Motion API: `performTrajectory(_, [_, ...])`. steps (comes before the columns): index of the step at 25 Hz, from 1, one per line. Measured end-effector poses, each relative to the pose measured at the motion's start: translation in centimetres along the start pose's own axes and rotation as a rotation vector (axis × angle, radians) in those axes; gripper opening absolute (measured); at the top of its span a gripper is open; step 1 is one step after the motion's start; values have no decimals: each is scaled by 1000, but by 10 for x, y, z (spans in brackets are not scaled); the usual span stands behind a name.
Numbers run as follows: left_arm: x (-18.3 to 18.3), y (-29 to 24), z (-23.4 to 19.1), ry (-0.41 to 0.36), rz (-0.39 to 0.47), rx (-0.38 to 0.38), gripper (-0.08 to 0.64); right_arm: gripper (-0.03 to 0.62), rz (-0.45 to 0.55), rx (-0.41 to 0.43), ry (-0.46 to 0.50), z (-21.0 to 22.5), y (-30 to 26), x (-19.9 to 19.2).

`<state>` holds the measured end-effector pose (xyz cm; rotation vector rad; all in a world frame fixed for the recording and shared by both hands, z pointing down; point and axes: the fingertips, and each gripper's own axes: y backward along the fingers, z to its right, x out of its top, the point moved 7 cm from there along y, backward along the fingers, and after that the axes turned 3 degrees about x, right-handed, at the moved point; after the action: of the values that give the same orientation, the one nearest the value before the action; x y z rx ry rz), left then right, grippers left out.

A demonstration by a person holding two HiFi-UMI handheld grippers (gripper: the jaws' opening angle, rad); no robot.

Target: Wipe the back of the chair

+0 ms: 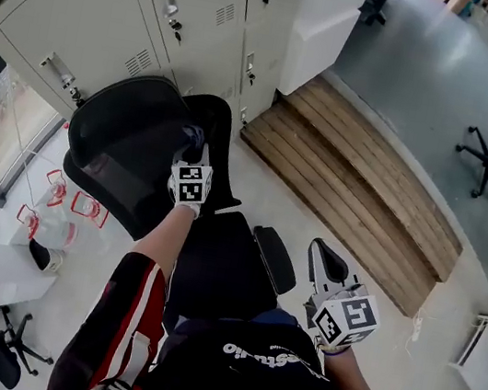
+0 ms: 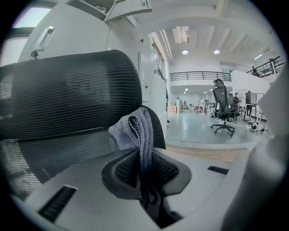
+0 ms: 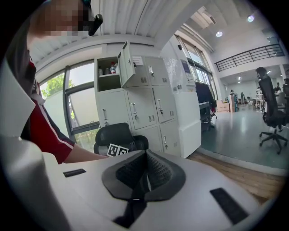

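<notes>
I'm holding the cloth [image 2: 135, 128], clamped in the left gripper [image 1: 193, 143] fingers, at the chair back [image 1: 121, 149], sweeping strokes probably coming next, right gripper [image 3: 143, 178] fingers together, empty

The cloth [image 2: 135, 131] sits between the jaws of the left gripper [image 2: 145, 169] and sticks out in front of them. The chair back [image 2: 67, 94] is right in front of this gripper and to its left. The lockers [image 1: 118, 8] stand behind the chair back. The right gripper [image 1: 326, 262] is well apart, off to the right. The wooden step [image 1: 358, 182] lies in front of the right gripper.
</notes>
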<state>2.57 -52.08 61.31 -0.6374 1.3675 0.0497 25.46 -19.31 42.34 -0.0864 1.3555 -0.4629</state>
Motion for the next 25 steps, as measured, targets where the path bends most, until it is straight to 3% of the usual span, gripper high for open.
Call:
performTrajectory(8, [17, -19, 60, 5, 44, -119, 61, 15, 3, -59, -12, 17, 18, -1])
performTrajectory(13, [26, -3, 74, 7, 87, -168, 61, 15, 6, -59, -7, 9, 26, -3])
performTrajectory(19, [34, 51, 52, 14, 141, -176, 61, 15, 16, -14, 16, -25, 21, -2])
performTrajectory(25, [22, 139, -8, -10, 185, -119, 61, 15, 20, 88, 56, -75, 7, -4])
